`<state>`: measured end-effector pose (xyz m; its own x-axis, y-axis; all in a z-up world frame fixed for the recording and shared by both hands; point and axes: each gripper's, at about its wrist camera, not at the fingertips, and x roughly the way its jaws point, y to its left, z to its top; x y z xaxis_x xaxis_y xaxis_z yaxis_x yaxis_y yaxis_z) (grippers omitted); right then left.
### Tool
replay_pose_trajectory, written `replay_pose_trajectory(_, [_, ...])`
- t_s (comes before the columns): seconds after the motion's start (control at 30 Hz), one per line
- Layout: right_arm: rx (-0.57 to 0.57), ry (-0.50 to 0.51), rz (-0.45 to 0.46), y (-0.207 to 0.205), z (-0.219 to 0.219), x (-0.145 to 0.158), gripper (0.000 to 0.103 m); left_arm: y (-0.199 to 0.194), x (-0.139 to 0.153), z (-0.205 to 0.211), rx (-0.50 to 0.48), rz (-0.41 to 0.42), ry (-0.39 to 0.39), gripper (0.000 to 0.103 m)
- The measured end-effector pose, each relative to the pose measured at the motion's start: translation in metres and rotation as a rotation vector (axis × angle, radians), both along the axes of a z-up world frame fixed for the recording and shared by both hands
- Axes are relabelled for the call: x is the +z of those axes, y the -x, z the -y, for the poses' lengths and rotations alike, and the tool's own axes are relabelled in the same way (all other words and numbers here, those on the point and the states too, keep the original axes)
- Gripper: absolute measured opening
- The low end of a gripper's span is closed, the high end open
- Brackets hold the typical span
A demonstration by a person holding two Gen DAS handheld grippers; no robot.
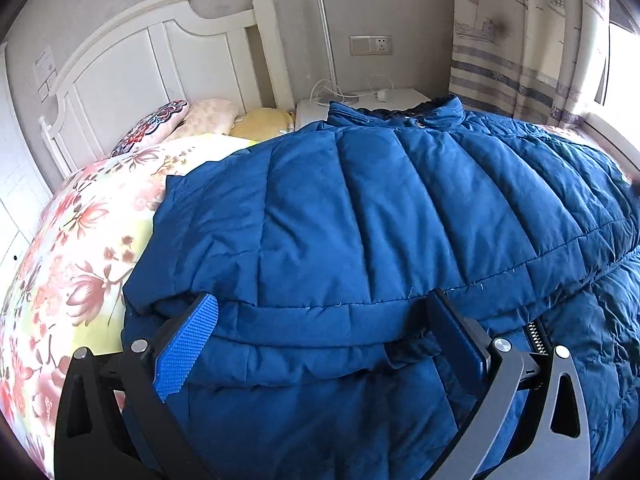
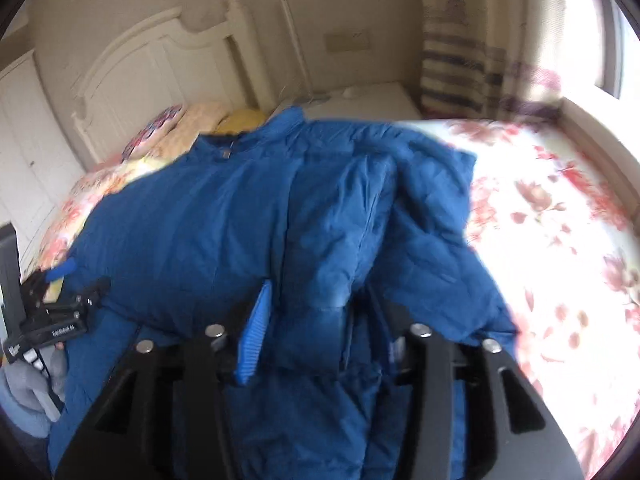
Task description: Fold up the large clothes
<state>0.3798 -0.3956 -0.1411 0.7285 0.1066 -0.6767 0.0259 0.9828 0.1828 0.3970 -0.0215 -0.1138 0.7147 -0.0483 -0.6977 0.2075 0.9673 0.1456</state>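
One blue quilted jacket lies spread across the bed, over the floral bedspread, its collar toward the head of the bed where the white headboard stands. Its lower part is doubled over, so that the banded hem runs across the near side of the left wrist view, lying on another layer of the same garment.

The left tool sits at this folded hem, its fingers spread wide. The blue ribbed pad rests against the hem's left end and the dark pad is near the hem's right end, with the band of cloth lying between them; the pads are not pressed onto it.

The right tool, seen in a blurred frame, is at the jacket's right-hand part, toward the bed's window side. A thick fold of the jacket rises between its two fingers, the blue pad touching its left side. The other finger is mostly hidden by cloth, so I cannot tell whether this tool is pinching the fold or merely standing around it.

Three pillows lie at the head of the bed. Beside them stands a white nightstand, and a striped curtain hangs by the window.
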Motion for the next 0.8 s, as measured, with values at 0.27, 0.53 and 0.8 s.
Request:
replay_pose_trajectory(0.27, [0.121,0.306,0.096,-0.016,-0.074,0.032,0.069,-0.004,-0.002,-0.002,0.008,-0.014,0.002,0.099])
replay_pose_trajectory(0.53, [0.079,0.268,0.134,-0.004,-0.081,0.072,0.067,-0.004,-0.004,0.001,0.022,-0.014,-0.032,0.099])
replay_pose_trajectory(0.8, [-0.095,0.39,0.59,0.072,-0.079,0.268,0.09,-0.004,-0.004,0.002,0.03,-0.011,-0.041,0.099])
